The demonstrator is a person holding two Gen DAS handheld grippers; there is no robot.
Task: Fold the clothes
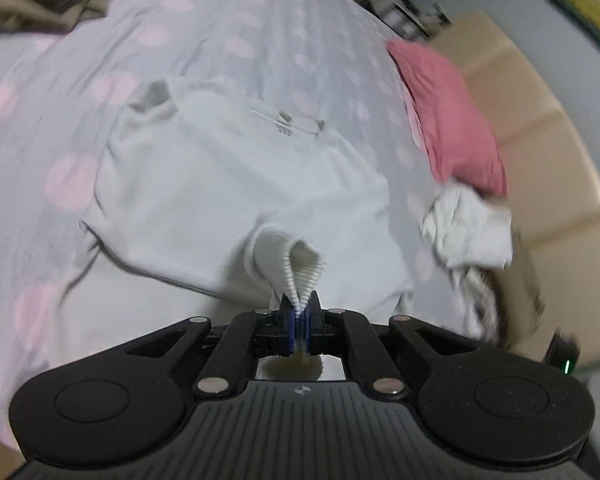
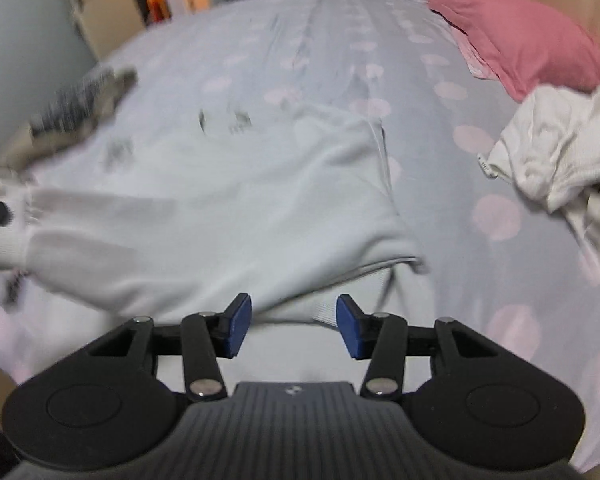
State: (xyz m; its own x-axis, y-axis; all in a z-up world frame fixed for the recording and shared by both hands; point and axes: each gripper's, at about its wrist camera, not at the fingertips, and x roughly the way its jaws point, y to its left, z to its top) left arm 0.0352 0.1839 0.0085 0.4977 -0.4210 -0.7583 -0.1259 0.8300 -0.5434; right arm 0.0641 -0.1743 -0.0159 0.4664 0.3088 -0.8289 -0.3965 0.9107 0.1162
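A white sweatshirt (image 1: pixel 228 184) lies spread on the bed, its collar with a small label at the far side. My left gripper (image 1: pixel 299 312) is shut on the ribbed cuff (image 1: pixel 296 268) of one sleeve, which stands folded up between the blue pads. In the right wrist view the same sweatshirt (image 2: pixel 220 220) lies below my right gripper (image 2: pixel 294 326). That gripper is open just above the ribbed hem, with nothing pressed between its fingers. The held sleeve stretches off to the left edge of that view, where the other gripper's tip shows.
The bed has a grey cover with pink dots (image 2: pixel 460 208). A pink pillow (image 2: pixel 532 36) lies by the beige headboard (image 1: pixel 540 120). A crumpled pile of white clothes (image 2: pixel 560 152) sits beside it. A dark patterned garment (image 2: pixel 76 108) lies at the left.
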